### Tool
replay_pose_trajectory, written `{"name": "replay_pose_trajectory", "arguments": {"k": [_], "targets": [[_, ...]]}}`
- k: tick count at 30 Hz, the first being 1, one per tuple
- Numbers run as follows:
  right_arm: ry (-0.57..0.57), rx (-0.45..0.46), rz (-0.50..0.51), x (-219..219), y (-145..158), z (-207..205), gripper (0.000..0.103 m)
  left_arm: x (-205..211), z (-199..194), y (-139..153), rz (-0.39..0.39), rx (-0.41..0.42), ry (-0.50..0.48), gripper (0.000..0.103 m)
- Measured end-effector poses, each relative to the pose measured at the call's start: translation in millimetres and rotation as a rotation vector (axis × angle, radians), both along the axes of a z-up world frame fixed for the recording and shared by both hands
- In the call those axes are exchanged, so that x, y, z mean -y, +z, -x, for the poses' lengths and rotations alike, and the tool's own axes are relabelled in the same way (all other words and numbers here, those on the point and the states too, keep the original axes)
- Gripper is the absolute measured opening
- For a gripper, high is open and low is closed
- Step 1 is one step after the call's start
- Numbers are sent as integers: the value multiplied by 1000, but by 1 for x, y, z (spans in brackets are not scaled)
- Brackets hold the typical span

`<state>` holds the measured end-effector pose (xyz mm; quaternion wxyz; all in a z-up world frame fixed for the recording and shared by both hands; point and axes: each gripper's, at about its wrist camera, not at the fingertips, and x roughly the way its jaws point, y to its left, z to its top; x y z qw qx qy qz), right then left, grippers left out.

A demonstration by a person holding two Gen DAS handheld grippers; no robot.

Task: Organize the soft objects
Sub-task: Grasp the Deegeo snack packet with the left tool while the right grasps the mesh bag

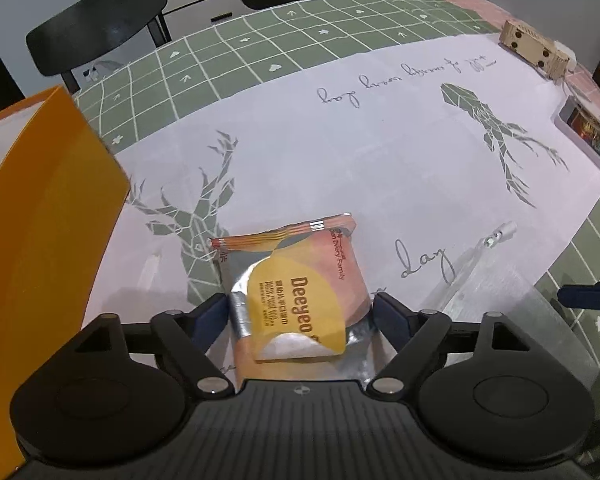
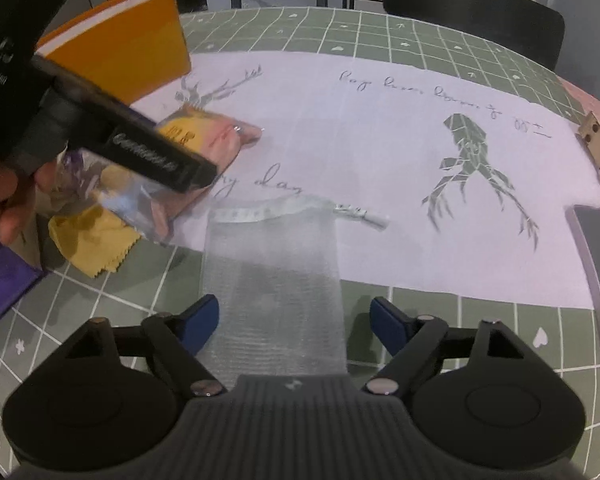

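Jaws of the left gripper (image 1: 300,310) are standing open around a wipes packet (image 1: 296,288) on the desk (image 1: 340,140). Right gripper (image 2: 294,316) jaws are gaping over a mesh pouch (image 2: 274,272), not pressing it.

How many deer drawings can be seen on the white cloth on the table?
2. One deer head is printed near the orange box, partly under the wipes pack. The other deer lies further right, toward the wooden block. More may be hidden.
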<state>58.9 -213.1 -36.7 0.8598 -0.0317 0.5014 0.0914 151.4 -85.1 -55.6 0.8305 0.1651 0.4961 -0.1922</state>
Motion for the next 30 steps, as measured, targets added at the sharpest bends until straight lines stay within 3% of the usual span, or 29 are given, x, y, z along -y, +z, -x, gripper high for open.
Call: {"name": "replay_pose_trajectory", "arguments": {"k": [3, 7, 9, 13, 15, 16, 18, 19, 20, 25, 30], "targets": [[17, -12, 9, -7, -7, 0, 87, 8, 4, -6, -51, 17, -25, 97], [40, 2, 53, -12, -10, 1, 91, 8, 4, -7, -43, 26, -32, 97], [37, -5, 41, -9, -11, 0, 92, 5, 3, -6, -26, 14, -35, 93], [33, 12, 31, -6, -13, -3, 91, 2, 4, -4, -10, 30, -38, 75], [34, 36, 27, -8, -14, -3, 90, 1, 5, -3, -7, 29, -47, 75], [32, 42, 25, -9, -14, -3, 84, 1, 6, -2, -3, 27, -49, 74], [47, 55, 22, -11, -10, -4, 58, -1, 9, -1, 8, 22, -56, 71], [54, 62, 21, -12, -7, -3, 25, -2, 10, 0, 15, 21, -59, 69], [54, 60, 20, -12, -4, -4, 0, -2, 12, 1, 23, 16, -63, 68], [65, 38, -15, -7, -2, -4, 0, -6, 18, 7, 56, 2, -72, 64], [43, 72, -69, 1, 12, -1, 0, -10, 24, 19, 87, 17, -85, 64]]}}
